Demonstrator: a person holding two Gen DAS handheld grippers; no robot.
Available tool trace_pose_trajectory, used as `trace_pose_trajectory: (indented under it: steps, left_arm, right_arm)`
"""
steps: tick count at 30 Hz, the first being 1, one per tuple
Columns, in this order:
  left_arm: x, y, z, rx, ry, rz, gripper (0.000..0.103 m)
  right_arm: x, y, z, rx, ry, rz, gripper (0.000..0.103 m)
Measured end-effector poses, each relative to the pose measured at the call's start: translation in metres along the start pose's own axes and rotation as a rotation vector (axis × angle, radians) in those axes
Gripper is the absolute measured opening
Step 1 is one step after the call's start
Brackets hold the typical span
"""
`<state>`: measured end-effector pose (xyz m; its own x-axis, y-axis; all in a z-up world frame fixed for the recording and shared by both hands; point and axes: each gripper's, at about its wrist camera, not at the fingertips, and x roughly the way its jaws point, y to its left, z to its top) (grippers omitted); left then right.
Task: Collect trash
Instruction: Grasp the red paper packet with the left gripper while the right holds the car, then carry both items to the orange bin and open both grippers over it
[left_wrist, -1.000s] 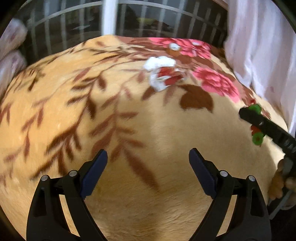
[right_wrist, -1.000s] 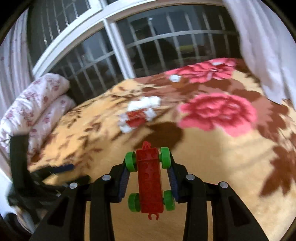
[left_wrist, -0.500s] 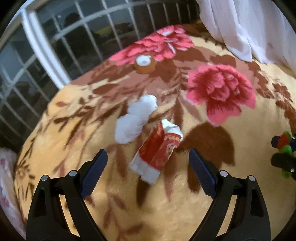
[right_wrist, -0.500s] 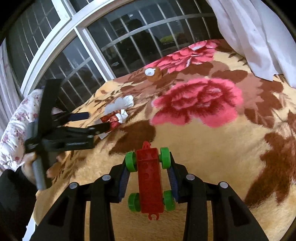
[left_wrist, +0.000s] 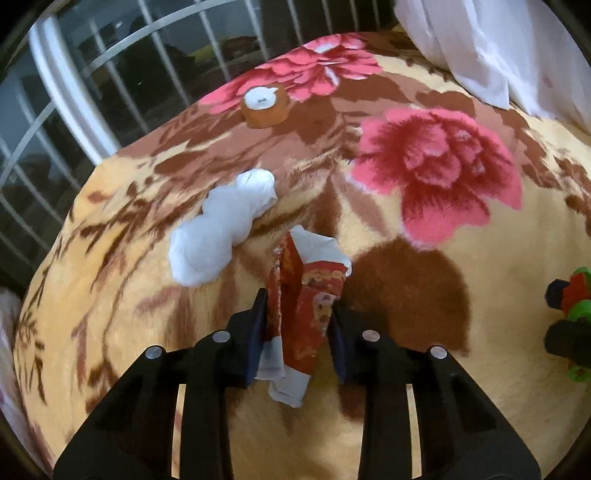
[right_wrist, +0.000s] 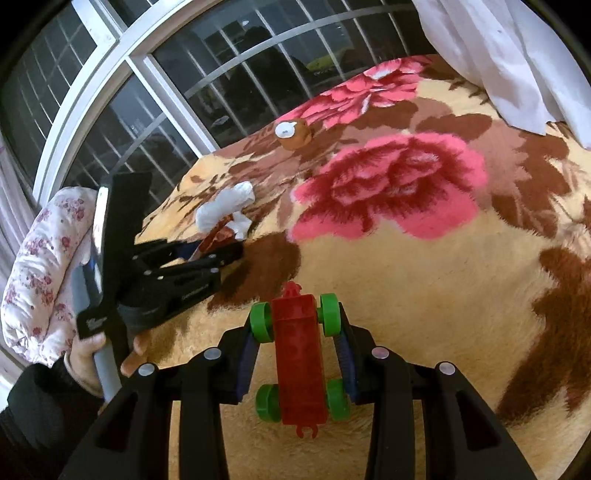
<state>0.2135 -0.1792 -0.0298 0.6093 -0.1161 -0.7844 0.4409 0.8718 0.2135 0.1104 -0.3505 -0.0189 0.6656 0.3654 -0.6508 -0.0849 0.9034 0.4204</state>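
blanket (left_wrist: 498, 295): tan, brown leaves, pink-red roses
wrapper (left_wrist: 310, 291): red, white edges
tissue (left_wrist: 221, 229): white
toy car (right_wrist: 301, 354): red, green wheels

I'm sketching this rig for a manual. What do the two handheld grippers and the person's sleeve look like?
Both the left gripper and the right gripper are black plastic with angular cut-outs, silver rivets and dark blue pads inside the fingers. The left one has a grey handle and small white lettering. The sleeve is black.

Crumpled red wrapper (left_wrist: 301, 295), white tissue (left_wrist: 221, 232) beside
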Motion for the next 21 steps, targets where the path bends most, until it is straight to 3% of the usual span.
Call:
trace_pose_trajectory:
  steps: [6, 15, 21]
  left_arm:
    - [-0.052, -0.010, -0.025, -0.076, -0.059, 0.056, 0.029]
    - [-0.128, -0.022, -0.096, -0.196, -0.062, 0.182, 0.029]
    - [-0.169, -0.030, -0.152, -0.290, -0.050, 0.182, 0.029]
  right_arm:
    - [-0.006, 0.002, -0.001, -0.011, -0.021, -0.005, 0.038]
    - [-0.026, 0.020, -0.017, -0.091, -0.063, -0.010, 0.038]
    - [-0.060, 0.047, -0.051, -0.206, -0.123, 0.054, 0.038]
